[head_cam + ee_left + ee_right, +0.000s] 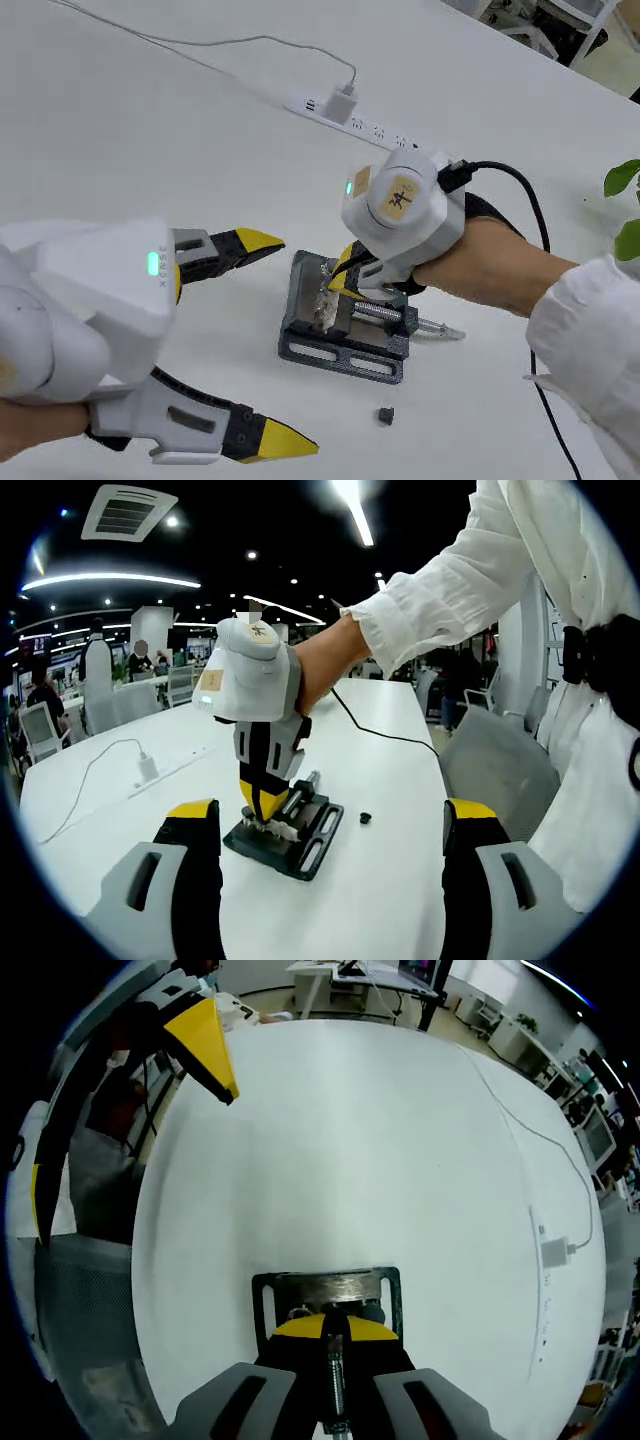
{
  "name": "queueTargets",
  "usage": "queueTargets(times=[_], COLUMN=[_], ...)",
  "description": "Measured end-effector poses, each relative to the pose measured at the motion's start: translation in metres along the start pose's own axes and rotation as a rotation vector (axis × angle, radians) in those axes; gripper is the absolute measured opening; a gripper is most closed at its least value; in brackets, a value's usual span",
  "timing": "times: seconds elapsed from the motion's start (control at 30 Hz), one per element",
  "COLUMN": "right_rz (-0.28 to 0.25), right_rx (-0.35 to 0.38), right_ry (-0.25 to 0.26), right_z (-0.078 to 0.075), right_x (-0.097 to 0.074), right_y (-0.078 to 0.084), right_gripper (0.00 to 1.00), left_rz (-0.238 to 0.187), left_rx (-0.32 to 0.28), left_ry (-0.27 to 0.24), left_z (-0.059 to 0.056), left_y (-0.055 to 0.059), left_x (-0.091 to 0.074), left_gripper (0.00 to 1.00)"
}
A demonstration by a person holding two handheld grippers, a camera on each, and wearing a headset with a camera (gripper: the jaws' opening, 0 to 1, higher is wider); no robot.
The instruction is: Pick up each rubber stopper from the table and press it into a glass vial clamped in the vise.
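Note:
A dark grey vise [340,350] sits on the white table with a glass vial [325,308] clamped in it. My right gripper [343,280] points down onto the vial's top, its yellow tips shut together; whether anything is between them is hidden. From its own view the shut right gripper [335,1328] sits over the vise [325,1285]. A small black rubber stopper [385,415] lies on the table in front of the vise. My left gripper [272,340] hovers wide open to the left of the vise, holding nothing. The left gripper view shows the vise [300,842], stopper [365,818] and right gripper [262,798].
A white power strip [350,118] with a plugged-in charger and thin cable lies behind the vise. A black cable [535,215] runs from the right gripper along the person's arm. Green plant leaves [625,205] poke in at the right edge.

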State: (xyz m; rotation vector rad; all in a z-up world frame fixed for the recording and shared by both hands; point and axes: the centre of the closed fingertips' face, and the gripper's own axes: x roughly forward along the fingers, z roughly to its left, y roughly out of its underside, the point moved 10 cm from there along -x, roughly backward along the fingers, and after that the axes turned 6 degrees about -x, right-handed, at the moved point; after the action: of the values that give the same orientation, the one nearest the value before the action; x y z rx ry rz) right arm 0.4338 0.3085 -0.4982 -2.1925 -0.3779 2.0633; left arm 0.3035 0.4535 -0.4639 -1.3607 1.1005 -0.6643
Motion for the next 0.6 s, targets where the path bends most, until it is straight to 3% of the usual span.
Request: queueTargets(times=[0.3,0.37,0.6], right_rz=[-0.072,-0.115,-0.178], right_rx=[0.055,0.095,0.100], right_ry=[0.045,0.046,0.080], right_z=[0.004,0.007,0.016], right_x=[-0.002,-0.005,-0.025], right_y=[0.005,0.003,0.004], right_gripper=[0.02,0.05,0.07], left_rz=[0.015,0.020,0.041], left_rx=[0.021,0.021,0.039], left_ry=[-0.011,-0.014,-0.017], left_z=[-0.003,-0.003,-0.007], left_y=[-0.009,-0.010,-0.015], left_x=[-0.006,-0.007,-0.009], left_gripper=[0.91,0.91,0.90])
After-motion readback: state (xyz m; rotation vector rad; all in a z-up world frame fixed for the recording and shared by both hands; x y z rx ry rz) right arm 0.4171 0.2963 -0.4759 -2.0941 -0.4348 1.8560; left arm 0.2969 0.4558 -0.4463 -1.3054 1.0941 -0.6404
